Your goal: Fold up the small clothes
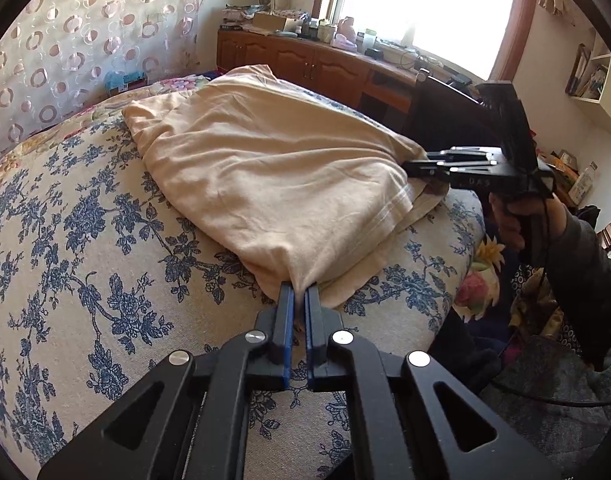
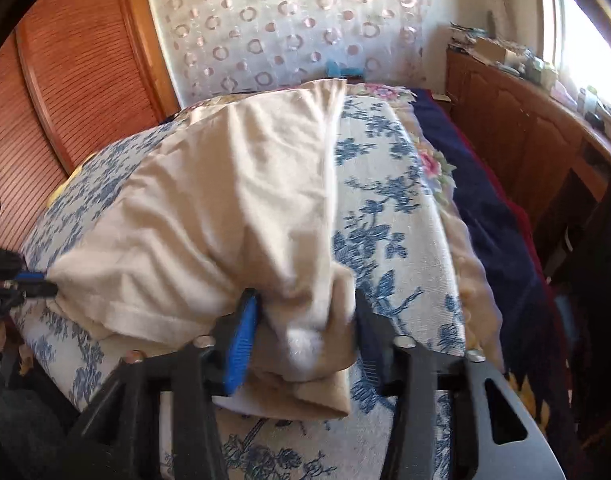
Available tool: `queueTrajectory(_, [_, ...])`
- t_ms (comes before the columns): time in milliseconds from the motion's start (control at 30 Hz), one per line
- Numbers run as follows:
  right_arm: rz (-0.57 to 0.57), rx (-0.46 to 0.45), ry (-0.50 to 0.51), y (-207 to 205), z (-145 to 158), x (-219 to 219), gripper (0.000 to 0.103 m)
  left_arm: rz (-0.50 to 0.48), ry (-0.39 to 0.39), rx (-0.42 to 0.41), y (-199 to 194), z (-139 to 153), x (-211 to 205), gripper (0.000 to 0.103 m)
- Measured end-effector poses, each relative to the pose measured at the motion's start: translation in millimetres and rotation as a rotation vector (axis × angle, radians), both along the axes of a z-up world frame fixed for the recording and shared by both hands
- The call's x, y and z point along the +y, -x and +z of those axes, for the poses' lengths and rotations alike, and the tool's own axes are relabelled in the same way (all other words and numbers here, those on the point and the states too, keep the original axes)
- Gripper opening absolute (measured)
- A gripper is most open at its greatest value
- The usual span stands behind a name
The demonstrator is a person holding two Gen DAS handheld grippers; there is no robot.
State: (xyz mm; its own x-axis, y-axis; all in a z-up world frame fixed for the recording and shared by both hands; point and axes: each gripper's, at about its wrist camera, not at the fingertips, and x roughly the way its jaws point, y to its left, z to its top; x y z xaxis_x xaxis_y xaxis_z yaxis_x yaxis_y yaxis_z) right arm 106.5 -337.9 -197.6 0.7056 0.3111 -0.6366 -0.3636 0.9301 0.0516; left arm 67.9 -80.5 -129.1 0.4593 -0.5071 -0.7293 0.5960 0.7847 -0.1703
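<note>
A cream garment (image 1: 265, 168) lies spread on the blue-flowered bed cover (image 1: 85, 220). My left gripper (image 1: 299, 292) is shut on its near corner, with the cloth drawn into a small peak between the blue pads. At the garment's right corner my right gripper (image 1: 409, 168) comes in from the side, held by a hand in a dark sleeve. In the right wrist view, which is blurred, a thick bunch of the garment (image 2: 225, 208) fills my right gripper (image 2: 305, 312) and touches both fingers. The left gripper (image 2: 37, 284) shows at the far left, pinching the hem.
The bed cover (image 2: 385, 200) ends in an edge near both grippers. A dark blue blanket (image 2: 485, 208) lies along its right side. A wooden cabinet (image 1: 305, 64) with clutter on top stands under the bright window. A ring-patterned curtain (image 2: 265, 32) and wooden panelling (image 2: 77, 80) stand behind the bed.
</note>
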Motion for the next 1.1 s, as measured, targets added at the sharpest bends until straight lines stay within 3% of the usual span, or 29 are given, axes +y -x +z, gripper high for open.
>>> queueTrajectory(33, [0.017,-0.001,0.008,4,0,3,0.006,0.001,0.004,-0.001,0,1,1,0.005])
queueTrajectory(100, [0.019,-0.022,0.023,15,8,1,0.006,0.019,0.021,-0.018,1,7,4,0.005])
queueTrajectory(300, [0.020,-0.079,-0.056,50,39,-27,0.005,0.014,0.072,-0.056,11,29,11,0.005])
queueTrajectory(567, [0.043,-0.134,-0.109,27,63,-29,0.005,0.059,0.115,-0.097,-20,55,23,0.005])
queueTrajectory(667, [0.059,-0.156,-0.128,5,73,-30,0.005,0.084,0.147,-0.098,-45,67,33,0.005])
queueTrajectory(867, [0.059,-0.183,-0.162,-64,95,-29,0.005,0.142,0.133,-0.124,-103,81,38,0.005])
queueTrajectory(1100, [0.054,-0.143,-0.137,-152,84,-4,0.005,0.226,0.082,-0.106,-182,69,41,0.005])
